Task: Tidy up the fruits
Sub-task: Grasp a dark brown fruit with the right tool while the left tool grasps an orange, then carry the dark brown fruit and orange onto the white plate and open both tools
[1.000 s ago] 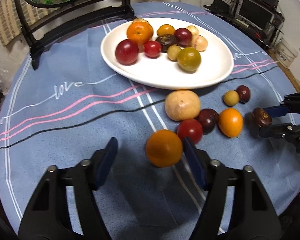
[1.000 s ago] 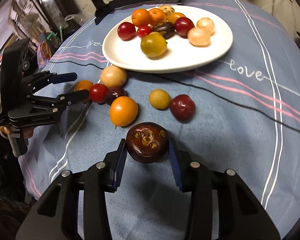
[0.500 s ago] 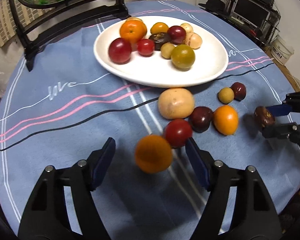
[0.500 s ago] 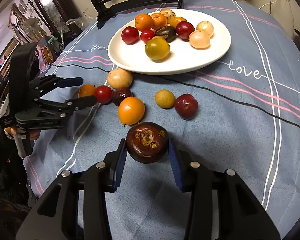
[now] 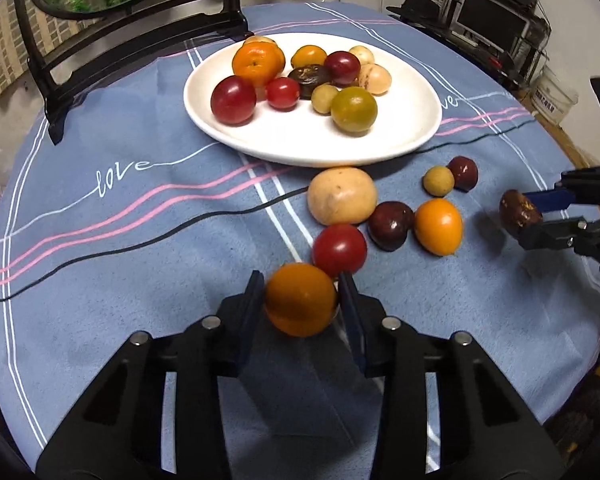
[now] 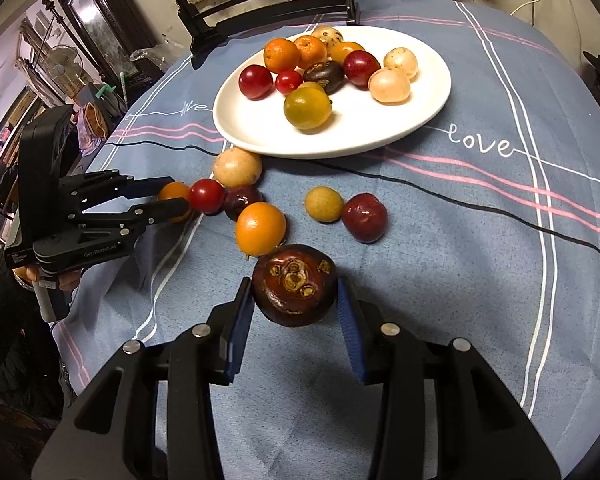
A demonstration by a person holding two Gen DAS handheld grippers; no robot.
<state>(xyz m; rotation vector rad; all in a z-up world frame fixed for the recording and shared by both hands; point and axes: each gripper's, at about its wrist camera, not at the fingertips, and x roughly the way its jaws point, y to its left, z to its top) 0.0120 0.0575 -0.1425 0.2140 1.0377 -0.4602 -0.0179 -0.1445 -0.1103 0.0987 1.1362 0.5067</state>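
I see bare blue tablecloth [image 5: 112,248] on my left and in front of both grippers, and the white plate [image 5: 400,136] has open room along its near rim. My left gripper [image 5: 302,300] is closing its jaws on a smooth orange fruit [image 5: 300,299] beside a red one [image 5: 339,250]. My right gripper [image 6: 296,300] clamps a dark, scarred mangosteen [image 6: 294,290] above the cloth

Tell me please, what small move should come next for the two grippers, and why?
Probably lift both and carry toward the white plate. The left gripper is closing on an orange fruit, the right gripper holds a dark brown fruit, and other fruits already lie on that plate.
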